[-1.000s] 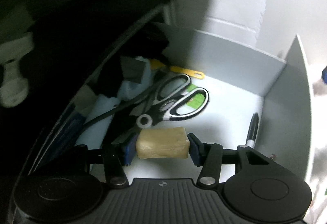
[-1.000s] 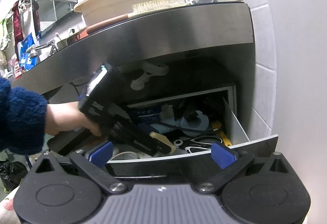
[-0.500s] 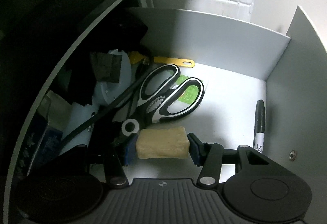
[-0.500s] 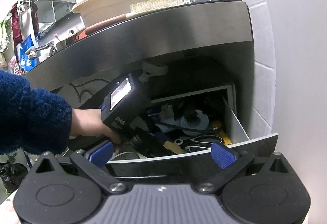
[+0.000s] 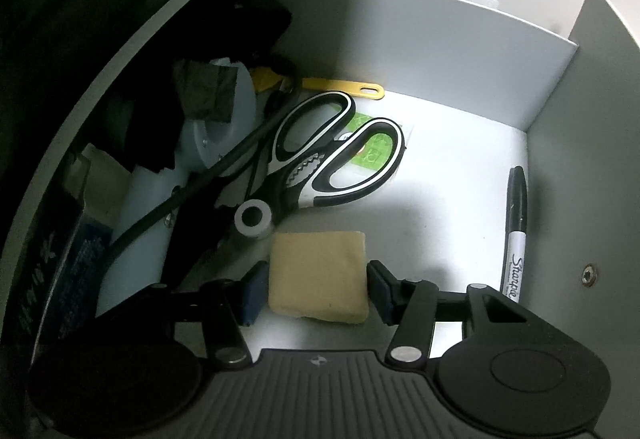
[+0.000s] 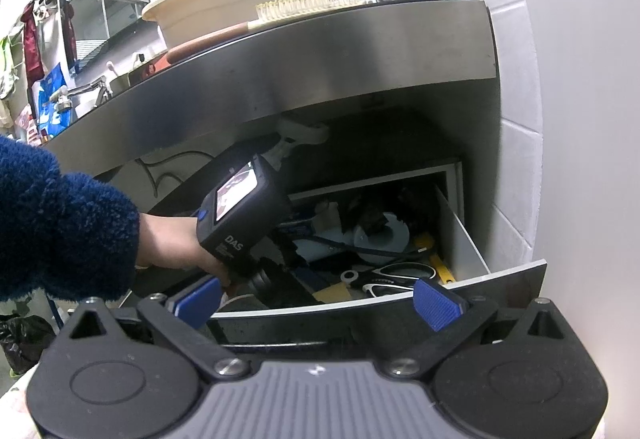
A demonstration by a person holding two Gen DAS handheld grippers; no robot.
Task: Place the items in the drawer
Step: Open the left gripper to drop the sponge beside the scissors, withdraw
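White drawer (image 5: 460, 51), open, seen from above in the left wrist view. On its pale floor: a yellow sponge block (image 5: 318, 275) at lower centre; black-and-white scissors (image 5: 336, 155) at centre, resting on a green-printed card (image 5: 372, 155); a small white ring-shaped roll (image 5: 254, 218) just left of the sponge; a black Sharpie marker (image 5: 516, 231) along the right wall; a yellow flat handle (image 5: 344, 86) near the upper wall.

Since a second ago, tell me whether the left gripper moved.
Yes. The left gripper went deeper into the drawer, closing on the scissors, and its fingers let go of the sponge.
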